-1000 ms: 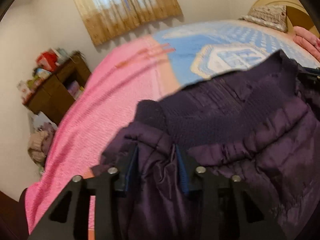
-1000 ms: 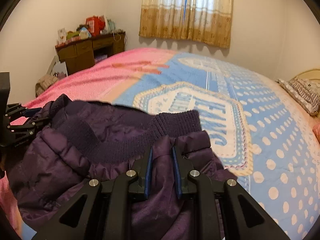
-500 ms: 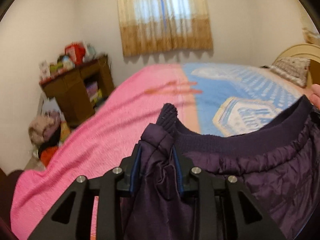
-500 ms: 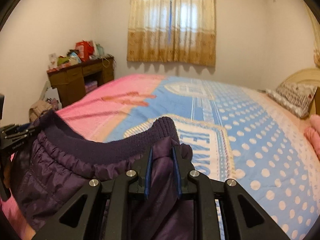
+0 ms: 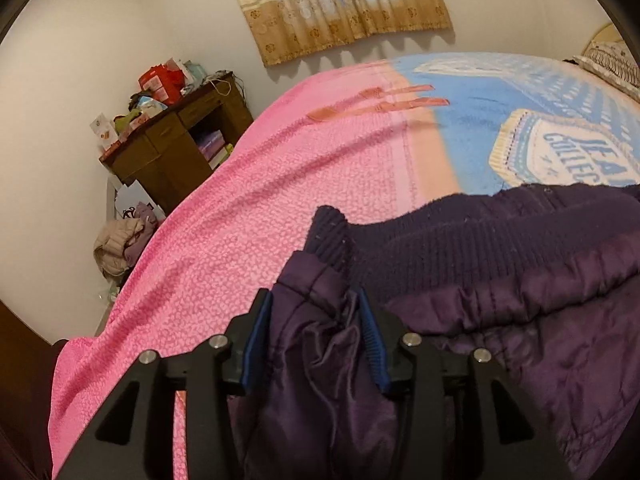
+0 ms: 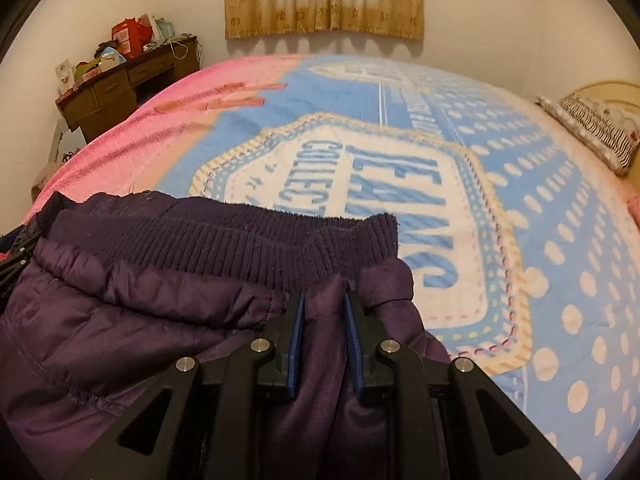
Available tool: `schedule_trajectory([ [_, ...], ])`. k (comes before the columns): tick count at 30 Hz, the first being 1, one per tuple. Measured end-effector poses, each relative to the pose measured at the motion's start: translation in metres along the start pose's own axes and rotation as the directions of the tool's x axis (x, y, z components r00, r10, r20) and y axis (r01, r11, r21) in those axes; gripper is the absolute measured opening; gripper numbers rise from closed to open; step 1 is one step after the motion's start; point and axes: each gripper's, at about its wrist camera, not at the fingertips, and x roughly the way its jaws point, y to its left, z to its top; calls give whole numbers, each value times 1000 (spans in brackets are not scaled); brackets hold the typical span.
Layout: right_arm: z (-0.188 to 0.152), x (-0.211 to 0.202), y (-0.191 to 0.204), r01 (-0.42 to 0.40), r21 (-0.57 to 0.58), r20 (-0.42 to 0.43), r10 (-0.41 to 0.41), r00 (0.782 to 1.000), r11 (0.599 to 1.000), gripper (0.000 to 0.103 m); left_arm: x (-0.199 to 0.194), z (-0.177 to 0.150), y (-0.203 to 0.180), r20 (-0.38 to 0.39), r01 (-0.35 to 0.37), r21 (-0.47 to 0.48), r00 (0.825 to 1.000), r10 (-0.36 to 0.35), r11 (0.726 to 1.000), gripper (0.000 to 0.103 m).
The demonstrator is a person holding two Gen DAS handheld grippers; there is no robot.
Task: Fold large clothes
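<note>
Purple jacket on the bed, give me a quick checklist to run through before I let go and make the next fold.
1. Right gripper clamped on the purple jacket: ok.
2. Left gripper grip: not ok, its jaws are opening, fabric bunched between them.
3. Ribbed hem stretched straight between the grippers: ok, only slightly wavy.
4. Jacket lying flat on the blanket: cannot tell, the lower part is hidden.
5. Blanket ahead of the hem free of other items: ok.
</note>
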Motion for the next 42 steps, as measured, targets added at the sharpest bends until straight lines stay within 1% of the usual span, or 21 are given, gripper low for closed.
schedule_trajectory([
  [4,-2,-1,2,13,-13,-2,-13,1000,1000,20,-4,2,3,-3,4,11,1000,-4,1000,49],
  [6,-1,0,6,29,-27,2,-28,1000,999,20,-13,3,13,7,25,-22,1000,-25,999,53],
  [8,-2,-2,10,47,-45,7,-47,999,998,20,-27,6,21,47,22,-54,999,-19,998,64],
  [9,-1,-1,10,52,-49,8,-51,999,997,20,-40,7,28,82,17,-83,997,-11,996,66],
  [11,-1,-1,13,63,-62,7,-63,998,996,21,-59,10,32,133,24,-125,991,-8,992,73],
  [12,-1,0,13,65,-65,7,-65,998,996,22,-69,14,29,155,47,-124,988,-27,991,75],
  [13,-1,0,14,68,-67,8,-68,998,995,23,-74,16,25,169,59,-112,985,-39,992,79],
  [14,-1,-1,14,70,-68,10,-69,998,995,23,-80,19,16,187,68,-82,981,-52,994,85],
  [15,-1,-1,14,71,-69,12,-71,997,995,23,-82,21,4,195,76,-44,979,-66,996,88],
  [16,-2,-1,14,70,-67,13,-69,998,995,23,-81,21,-7,194,69,-5,979,-67,998,91],
  [17,-2,-2,13,66,-62,15,-66,998,996,23,-76,20,-17,186,37,33,982,-42,999,91],
  [18,-2,-2,12,65,-59,15,-64,998,996,23,-67,17,-26,167,-5,68,986,-7,998,91],
  [19,-2,-2,13,66,-60,16,-65,998,996,23,-54,14,-31,122,-26,88,992,15,996,91],
  [20,-3,-2,13,67,-62,17,-66,998,996,23,-42,13,-31,77,-28,83,997,21,996,91],
  [22,-3,-1,15,74,-69,15,-73,997,995,23,-24,8,-26,14,4,47,1000,-5,999,94],
  [23,-3,0,16,80,-75,13,-79,997,994,24,-22,9,-23,6,5,31,1000,-5,1000,99],
  [25,-3,0,21,105,-100,15,-104,994,989,24,-21,6,-24,6,-17,21,1000,17,1000,103],
  [27,-5,-1,23,119,-111,22,-117,993,987,24,-15,4,-24,-9,-12,14,1000,12,1000,103],
  [32,-8,-2,19,105,-96,30,-103,994,990,24,-13,1,-27,-30,2,15,1000,-2,1000,103],
  [36,-8,0,33,185,-168,38,-181,983,968,24,-13,1,-34,-31,-14,32,999,15,999,103],
  [42,-9,0,33,180,-163,39,-176,984,970,24,-10,0,-31,-33,5,14,999,-4,1000,103],
])
